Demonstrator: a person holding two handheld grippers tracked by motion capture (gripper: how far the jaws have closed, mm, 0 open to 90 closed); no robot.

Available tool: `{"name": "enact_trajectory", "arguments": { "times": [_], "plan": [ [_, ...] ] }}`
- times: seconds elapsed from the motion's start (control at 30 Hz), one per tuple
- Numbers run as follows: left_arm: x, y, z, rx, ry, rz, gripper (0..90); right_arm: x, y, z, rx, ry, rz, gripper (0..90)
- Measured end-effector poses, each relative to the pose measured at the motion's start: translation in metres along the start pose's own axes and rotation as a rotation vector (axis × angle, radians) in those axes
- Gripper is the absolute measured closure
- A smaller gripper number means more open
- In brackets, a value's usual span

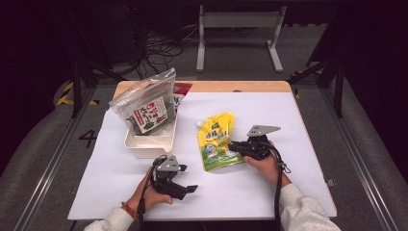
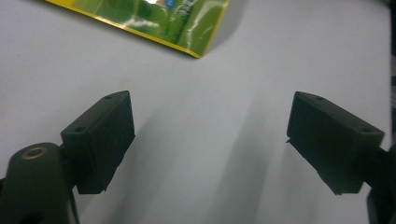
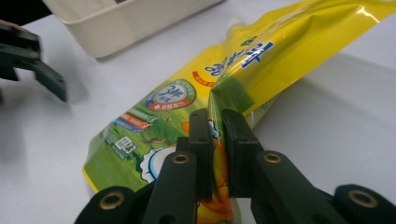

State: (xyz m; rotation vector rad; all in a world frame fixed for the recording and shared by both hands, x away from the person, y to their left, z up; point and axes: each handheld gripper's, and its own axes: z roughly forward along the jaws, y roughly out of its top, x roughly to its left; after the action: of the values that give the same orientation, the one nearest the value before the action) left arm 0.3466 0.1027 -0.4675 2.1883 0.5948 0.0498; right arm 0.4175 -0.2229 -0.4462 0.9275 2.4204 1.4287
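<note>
1. Your left gripper (image 1: 179,185) hovers wide open over bare table (image 1: 250,192), nearest you.
2. Your right gripper (image 3: 215,140) pinches the yellow pouch (image 1: 217,142) at its right edge; the pouch's long axis runs away from you.
3. The white tray (image 1: 149,142) lies beyond, to the left.

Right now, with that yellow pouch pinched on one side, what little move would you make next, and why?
Probably lift the pouch slightly off the table. The right gripper is already shut on its edge, and that side is raised. The left gripper is open over bare table, and the tray sits nearby.
</note>
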Motion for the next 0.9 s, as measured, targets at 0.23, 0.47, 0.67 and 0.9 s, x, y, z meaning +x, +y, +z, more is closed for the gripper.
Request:
{"name": "enact_trajectory", "arguments": {
  "times": [0.23,0.47,0.67,0.9],
  "plan": [
    [0.002,0.008,0.006,-0.022,0.002,-0.041,14.9,0.014,-0.004,-0.01,-0.025,0.021,-0.032,83.6],
    [0.009,0.015,0.013,-0.036,-0.024,-0.104,14.8,0.033,-0.004,-0.018,-0.074,0.077,-0.066,83.6],
    [0.013,0.016,0.009,-0.078,-0.063,-0.122,14.9,0.046,-0.006,-0.02,-0.098,0.111,-0.123,83.6],
    [0.016,0.016,-0.001,-0.14,-0.111,-0.168,16.6,0.056,-0.006,-0.02,-0.117,0.151,-0.182,83.5]
  ]
}}
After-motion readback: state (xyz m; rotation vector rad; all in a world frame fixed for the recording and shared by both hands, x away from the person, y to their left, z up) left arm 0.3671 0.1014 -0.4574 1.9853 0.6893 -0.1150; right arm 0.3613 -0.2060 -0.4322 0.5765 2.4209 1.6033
